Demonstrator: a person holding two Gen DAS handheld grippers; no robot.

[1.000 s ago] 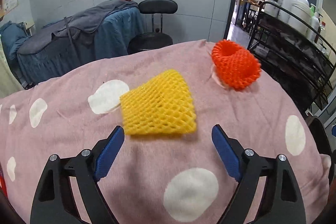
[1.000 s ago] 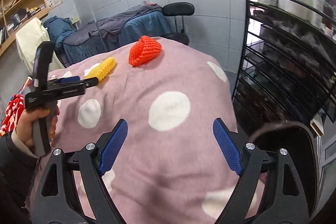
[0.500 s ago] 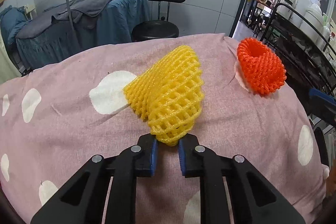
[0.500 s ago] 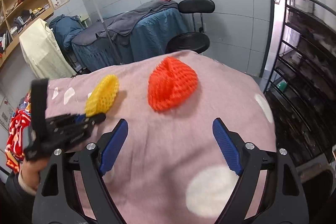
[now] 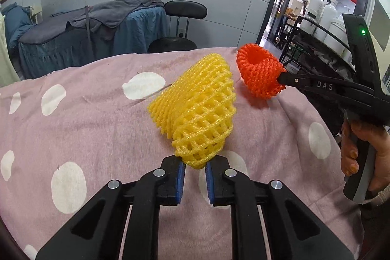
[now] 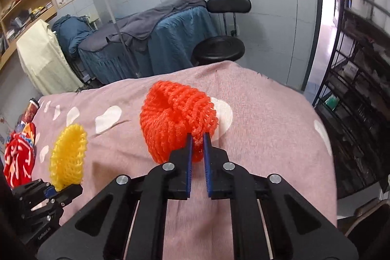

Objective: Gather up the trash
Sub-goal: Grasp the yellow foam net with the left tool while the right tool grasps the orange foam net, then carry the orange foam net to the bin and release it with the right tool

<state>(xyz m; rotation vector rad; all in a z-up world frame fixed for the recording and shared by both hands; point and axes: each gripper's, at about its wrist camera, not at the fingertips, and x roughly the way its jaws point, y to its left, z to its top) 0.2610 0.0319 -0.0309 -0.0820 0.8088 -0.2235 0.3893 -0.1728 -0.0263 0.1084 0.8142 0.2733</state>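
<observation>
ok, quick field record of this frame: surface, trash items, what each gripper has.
surface: pink blanket with white dots
item 1: yellow foam fruit net
item 2: orange foam fruit net
left gripper: jaws shut on the yellow net's lower tip
right gripper: jaws shut on the orange net's edge
background: black stool, metal rack

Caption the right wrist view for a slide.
Right gripper pinches the orange foam net on the pink blanket.

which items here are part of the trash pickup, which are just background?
Job:
yellow foam net, clamped in the left gripper
orange foam net, clamped in the right gripper

Background:
pink dotted blanket
black stool
blue-draped bed
wire rack
red patterned cloth
</observation>
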